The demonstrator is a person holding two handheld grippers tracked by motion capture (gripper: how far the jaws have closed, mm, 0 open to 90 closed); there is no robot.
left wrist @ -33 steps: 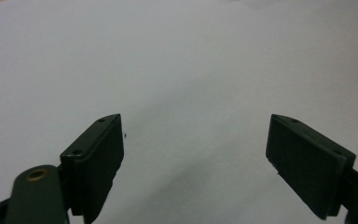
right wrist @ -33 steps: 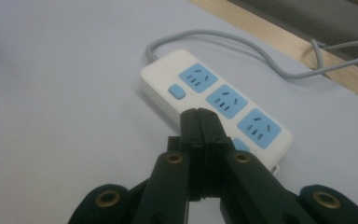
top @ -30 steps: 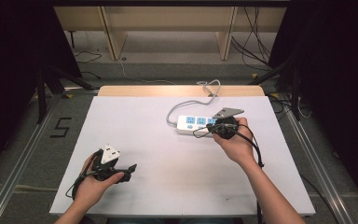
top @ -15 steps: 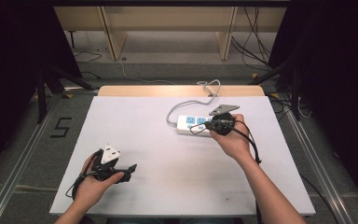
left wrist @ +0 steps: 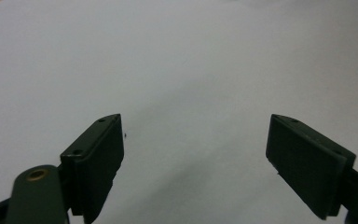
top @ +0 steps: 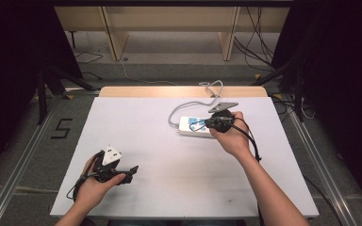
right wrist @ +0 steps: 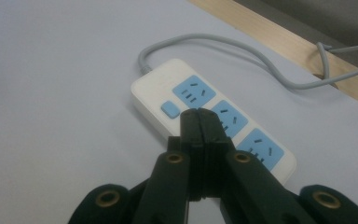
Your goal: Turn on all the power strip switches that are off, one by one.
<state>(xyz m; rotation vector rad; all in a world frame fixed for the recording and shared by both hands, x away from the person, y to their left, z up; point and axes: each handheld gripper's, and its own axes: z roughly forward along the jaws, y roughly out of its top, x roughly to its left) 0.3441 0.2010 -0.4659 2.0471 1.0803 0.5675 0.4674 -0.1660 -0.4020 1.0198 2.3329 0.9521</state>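
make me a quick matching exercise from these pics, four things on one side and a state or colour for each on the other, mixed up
Things:
1. left gripper
2. right gripper
3. power strip sockets
4. power strip cable

States or colours:
a. grey, curving off over the table's far edge
b. jaws wide apart over bare table
c. light blue
d. jaws closed together just above the strip

Pairs: 1-b, 2-d, 3-c, 4-a

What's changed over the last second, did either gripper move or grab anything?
The right gripper, jaws shut on nothing, has slid a little leftward along the power strip and now hangs over its blue switch end. Nothing was taken hold of or let go. The left gripper stays open near the table's front edge, and the strip and its grey cord have not shifted.
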